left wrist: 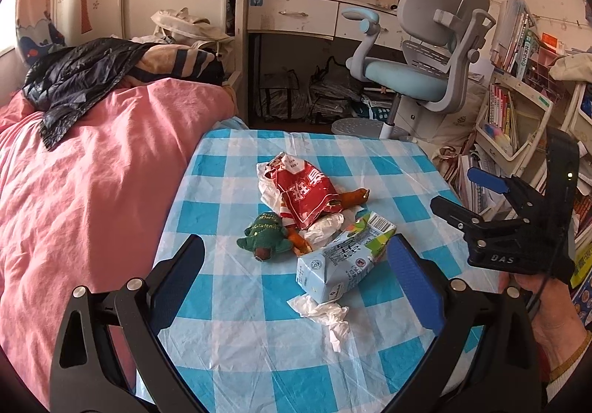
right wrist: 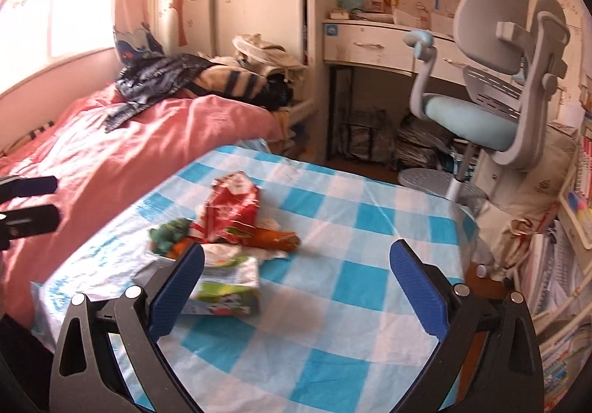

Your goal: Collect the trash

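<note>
A pile of trash lies mid-table on the blue checked cloth: a red snack wrapper, a milk carton, crumpled white tissue, a green plush turtle and a carrot-like toy. My left gripper is open and empty, above the table's near side, the carton between its fingers' line of sight. My right gripper is open and empty, above the table right of the pile; it also shows in the left wrist view. The carton, wrapper and carrot toy show in the right wrist view.
A bed with a pink quilt adjoins the table's left side. A grey and blue desk chair and a white desk stand beyond the table. Crowded bookshelves stand at the right.
</note>
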`<state>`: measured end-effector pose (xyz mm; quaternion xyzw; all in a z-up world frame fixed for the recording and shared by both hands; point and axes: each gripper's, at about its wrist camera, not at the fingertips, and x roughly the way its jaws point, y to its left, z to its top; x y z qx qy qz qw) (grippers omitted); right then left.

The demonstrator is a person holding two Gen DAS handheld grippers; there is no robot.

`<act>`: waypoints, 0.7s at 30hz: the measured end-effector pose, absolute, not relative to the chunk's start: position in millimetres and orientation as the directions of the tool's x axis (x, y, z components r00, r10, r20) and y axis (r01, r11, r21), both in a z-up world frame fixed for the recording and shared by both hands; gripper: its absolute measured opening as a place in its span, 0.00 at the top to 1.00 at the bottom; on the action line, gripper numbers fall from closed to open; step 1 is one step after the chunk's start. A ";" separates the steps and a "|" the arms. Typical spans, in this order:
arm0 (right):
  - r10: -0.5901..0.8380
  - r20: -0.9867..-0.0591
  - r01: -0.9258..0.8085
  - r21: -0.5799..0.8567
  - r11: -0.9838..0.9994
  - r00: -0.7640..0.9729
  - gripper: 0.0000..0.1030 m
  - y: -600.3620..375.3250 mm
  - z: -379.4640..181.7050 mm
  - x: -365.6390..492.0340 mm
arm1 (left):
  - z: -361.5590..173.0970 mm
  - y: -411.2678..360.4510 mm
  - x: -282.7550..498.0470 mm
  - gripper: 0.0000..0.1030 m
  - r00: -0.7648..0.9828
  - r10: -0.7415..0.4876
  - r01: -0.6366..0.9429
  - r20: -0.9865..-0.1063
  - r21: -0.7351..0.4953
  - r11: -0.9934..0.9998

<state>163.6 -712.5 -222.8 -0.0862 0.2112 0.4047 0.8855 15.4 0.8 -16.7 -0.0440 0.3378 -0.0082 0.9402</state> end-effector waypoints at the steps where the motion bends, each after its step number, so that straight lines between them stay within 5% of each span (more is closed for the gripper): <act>1: 0.695 -0.438 -0.764 0.028 0.645 0.571 0.06 -711.6 -221.3 161.9 | -17.2 1.2 15.8 0.07 0.770 -0.042 -0.019 -0.637 -0.088 0.996; 21: 0.786 -0.424 -0.845 0.085 0.528 0.449 0.06 -700.6 -221.2 135.4 | -25.3 4.7 23.1 0.07 0.739 -0.024 -0.048 -0.673 -0.088 0.995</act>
